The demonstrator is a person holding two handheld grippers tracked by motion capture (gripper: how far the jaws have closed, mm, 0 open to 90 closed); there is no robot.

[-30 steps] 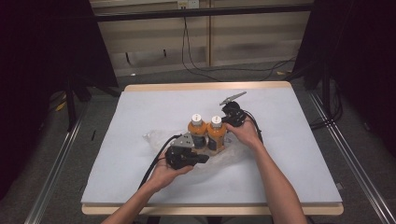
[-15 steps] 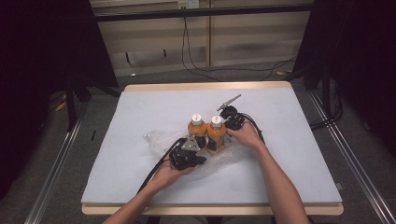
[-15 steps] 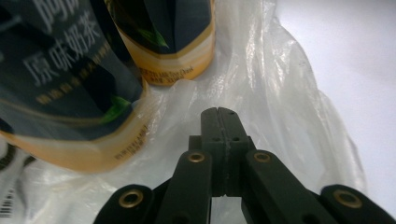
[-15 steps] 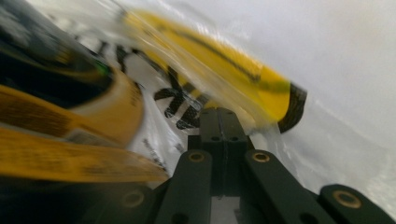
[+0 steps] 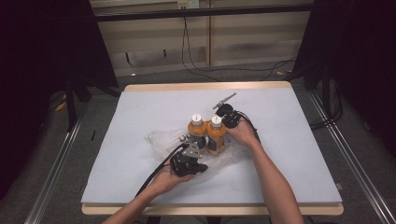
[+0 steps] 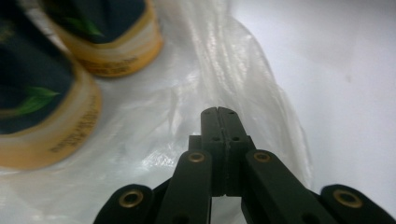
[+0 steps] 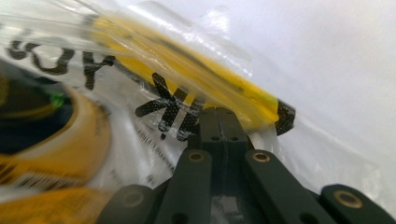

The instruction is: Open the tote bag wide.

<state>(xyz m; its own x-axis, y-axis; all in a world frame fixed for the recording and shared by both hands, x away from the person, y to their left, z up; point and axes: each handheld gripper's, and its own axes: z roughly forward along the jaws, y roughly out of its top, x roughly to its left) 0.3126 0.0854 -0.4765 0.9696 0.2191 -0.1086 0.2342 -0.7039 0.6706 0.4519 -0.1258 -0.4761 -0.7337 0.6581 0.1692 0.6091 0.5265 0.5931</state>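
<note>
Two orange bottles (image 5: 207, 135) with white caps stand side by side on a crumpled clear plastic bag (image 5: 161, 140) in the middle of the white mat. My left gripper (image 5: 192, 150) is at their near side, and its shut jaws lie over the bag's film (image 6: 196, 93); whether film is pinched is unclear. Both bottles' bases (image 6: 51, 116) sit just left of it. My right gripper (image 5: 223, 125) is at the bottles' far right, its jaws closed where the bag's yellow printed strip (image 7: 187, 70) meets them. The film there looks pulled taut.
The white mat (image 5: 289, 140) covers a wooden table (image 5: 205, 86). Black cables trail from both grippers across the mat. Dark curtains and stands flank the table, and metal rails run along the floor on both sides.
My left gripper has sunk a little toward the mat at the near side of the bottles. The right gripper and both bottles stay where they were.
</note>
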